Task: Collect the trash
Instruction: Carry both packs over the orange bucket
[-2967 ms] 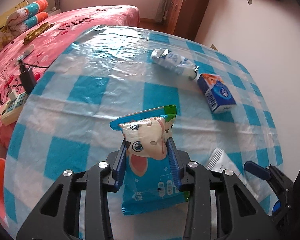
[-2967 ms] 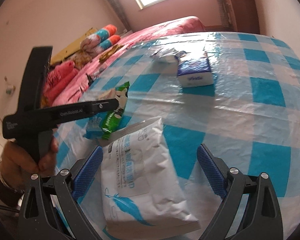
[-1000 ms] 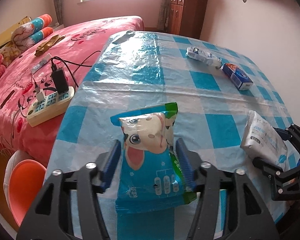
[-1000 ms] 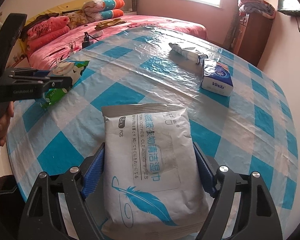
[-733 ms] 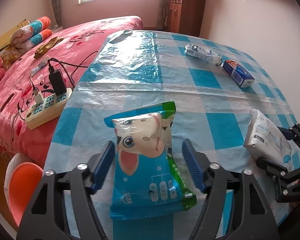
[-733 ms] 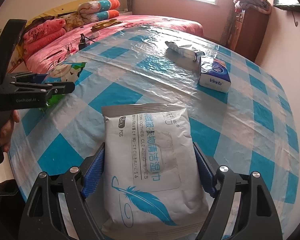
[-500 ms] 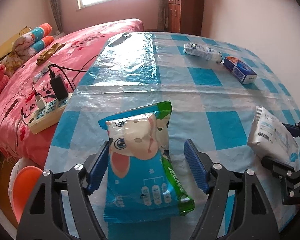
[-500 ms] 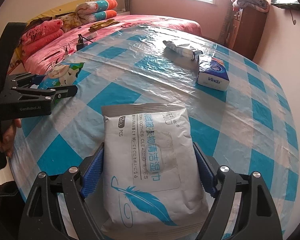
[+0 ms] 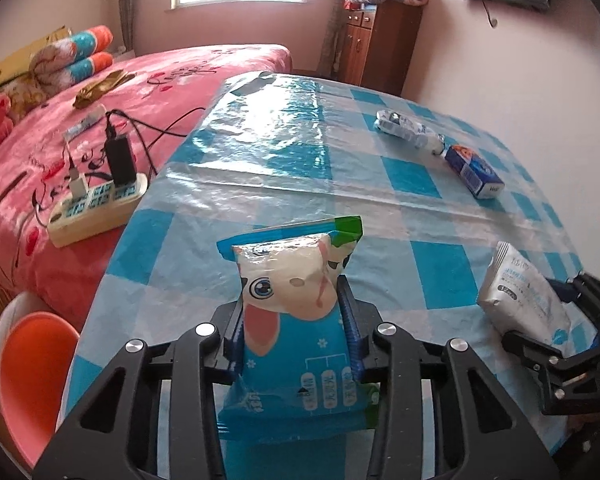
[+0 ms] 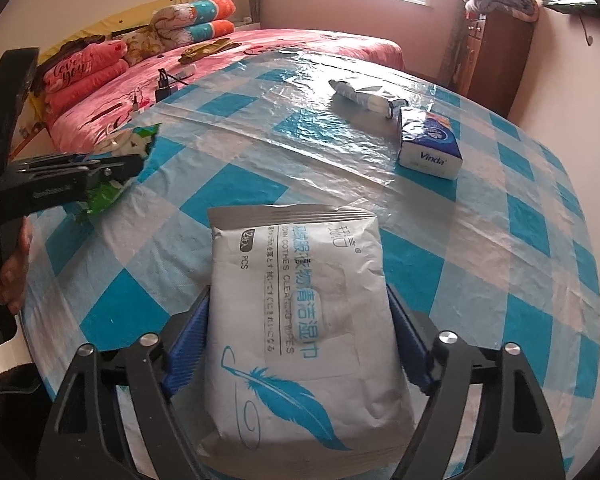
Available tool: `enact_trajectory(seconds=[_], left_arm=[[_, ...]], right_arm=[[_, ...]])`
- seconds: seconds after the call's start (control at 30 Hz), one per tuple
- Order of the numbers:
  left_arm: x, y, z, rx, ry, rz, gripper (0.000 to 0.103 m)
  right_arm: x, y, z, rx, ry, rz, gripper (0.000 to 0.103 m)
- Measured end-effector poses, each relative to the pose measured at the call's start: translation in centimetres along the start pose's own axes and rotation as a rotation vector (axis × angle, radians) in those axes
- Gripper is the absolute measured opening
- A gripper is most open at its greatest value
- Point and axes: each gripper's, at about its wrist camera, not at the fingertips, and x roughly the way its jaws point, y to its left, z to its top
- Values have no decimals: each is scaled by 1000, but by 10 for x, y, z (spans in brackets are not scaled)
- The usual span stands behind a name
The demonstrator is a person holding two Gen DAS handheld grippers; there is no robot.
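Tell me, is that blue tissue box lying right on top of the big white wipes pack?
No: the tissue box lies on the checked tablecloth, well beyond the wipes pack, which sits between the right gripper's fingers.

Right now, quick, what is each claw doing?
Left claw: closing on the blue cartoon snack bag, pads pressing its sides.
Right claw: closed on the white wet-wipes pack.

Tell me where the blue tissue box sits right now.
The blue tissue box lies on the checked tablecloth at the table's far right, just beside the crumpled white wrapper.
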Motion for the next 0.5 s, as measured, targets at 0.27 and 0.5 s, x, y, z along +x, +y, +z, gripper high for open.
enact_trajectory(seconds=[0.27, 0.5], left_arm=[[-20, 36, 1, -79, -25, 16, 40], [-40, 68, 3, -113, -55, 92, 40]], right_arm=[[-4, 7, -1, 9, -14, -21, 76], [-11, 22, 12, 1, -42, 0, 76]])
